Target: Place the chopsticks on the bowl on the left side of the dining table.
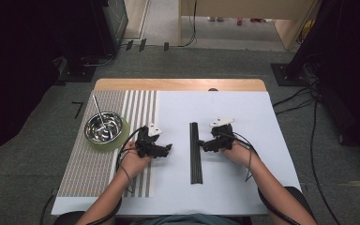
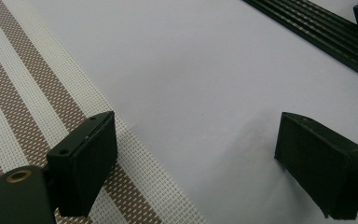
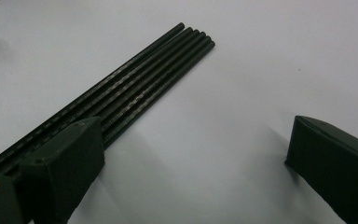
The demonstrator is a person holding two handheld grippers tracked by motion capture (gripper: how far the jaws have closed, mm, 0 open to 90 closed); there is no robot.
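Black rods (image 1: 196,152) lie bundled on the table (image 1: 243,187), between both grippers.
High view adds a steel bowl (image 1: 104,127) beyond the left gripper (image 2: 196,161); left and right gripper (image 3: 196,158) gape wide, empty.

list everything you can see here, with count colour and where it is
black rods: about six, black, side by side in a tight row mid-table, by the right gripper
steel bowl: one, shiny metal, on the mat at the table's left
thin metal stick: one, silver, leaning in the bowl
green ring: one, green, under the bowl
striped mat: one, brown and white, table's left part
white sheet: one, white, covering most of the table
table: one, wooden far edge showing
cables: several, black, floor at right
left gripper: one, black, open over the mat's edge
right gripper: one, black, open beside the rods
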